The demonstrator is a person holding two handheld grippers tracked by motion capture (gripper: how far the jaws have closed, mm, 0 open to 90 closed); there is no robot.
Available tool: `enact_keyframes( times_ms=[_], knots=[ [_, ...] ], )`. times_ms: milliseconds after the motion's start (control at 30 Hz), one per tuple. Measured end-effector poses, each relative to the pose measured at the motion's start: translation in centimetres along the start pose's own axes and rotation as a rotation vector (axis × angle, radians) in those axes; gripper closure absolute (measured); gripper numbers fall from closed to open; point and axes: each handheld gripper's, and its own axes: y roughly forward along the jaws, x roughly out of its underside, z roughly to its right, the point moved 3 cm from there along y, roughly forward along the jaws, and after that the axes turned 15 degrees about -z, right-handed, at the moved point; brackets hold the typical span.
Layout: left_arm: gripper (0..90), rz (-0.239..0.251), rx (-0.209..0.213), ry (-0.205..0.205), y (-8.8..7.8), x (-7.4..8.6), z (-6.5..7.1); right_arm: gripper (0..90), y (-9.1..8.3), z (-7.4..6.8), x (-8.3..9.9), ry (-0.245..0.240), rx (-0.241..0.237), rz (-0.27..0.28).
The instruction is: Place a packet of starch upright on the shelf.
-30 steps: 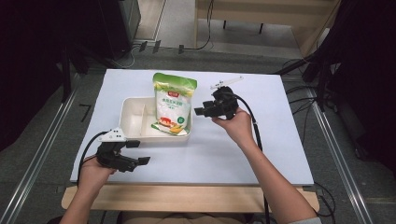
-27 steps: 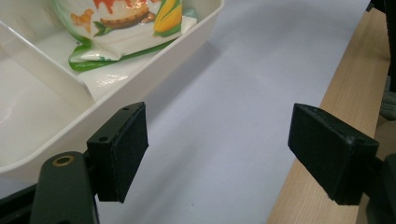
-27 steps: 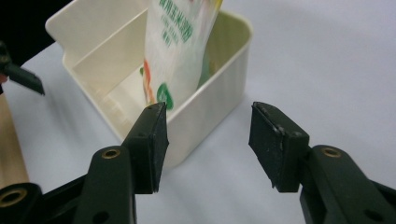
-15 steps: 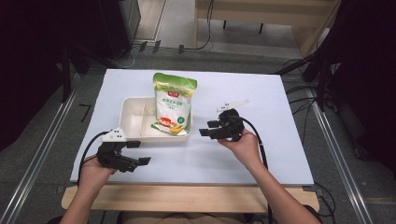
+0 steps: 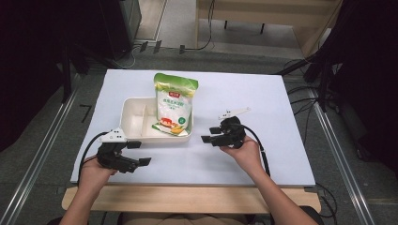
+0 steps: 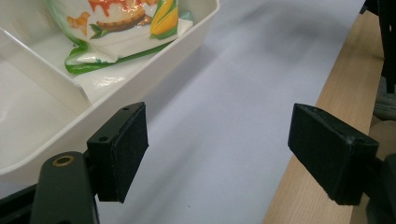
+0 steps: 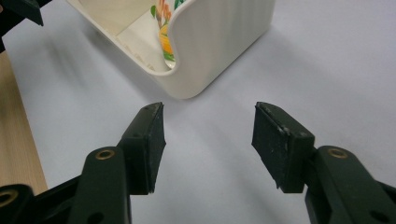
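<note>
Corn-picture pouch – print unreadable – in white tray; both claws wide, empty.

Both black grippers have square-padded jaws, brass-ringed screw holes, trailing black cables and pale three-cornered top plates.

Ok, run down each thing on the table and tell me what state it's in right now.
Left gripper: open, empty, near the table's front edge.
Right gripper: open, empty, beside the tray.
Snack bag: sealed, propped in the tray's right compartment, top leaning over the far rim.
Tray: upright, left compartment empty.
</note>
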Motion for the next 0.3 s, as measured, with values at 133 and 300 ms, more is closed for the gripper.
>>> enact_keyframes(
  times_ms=[133, 300],
  knots=[
    [20.8, 0.000, 0.000, 0.001, 0.02, -0.02, 0.01, 43.0, 0.29, 0.08, 0.09, 0.007, -0.012, -0.014],
    [20.8, 0.000, -0.001, -0.001, 0.01, -0.01, 0.01, 38.3, 0.69, 0.10, 0.15, -0.009, 0.006, -0.035]
  ],
)
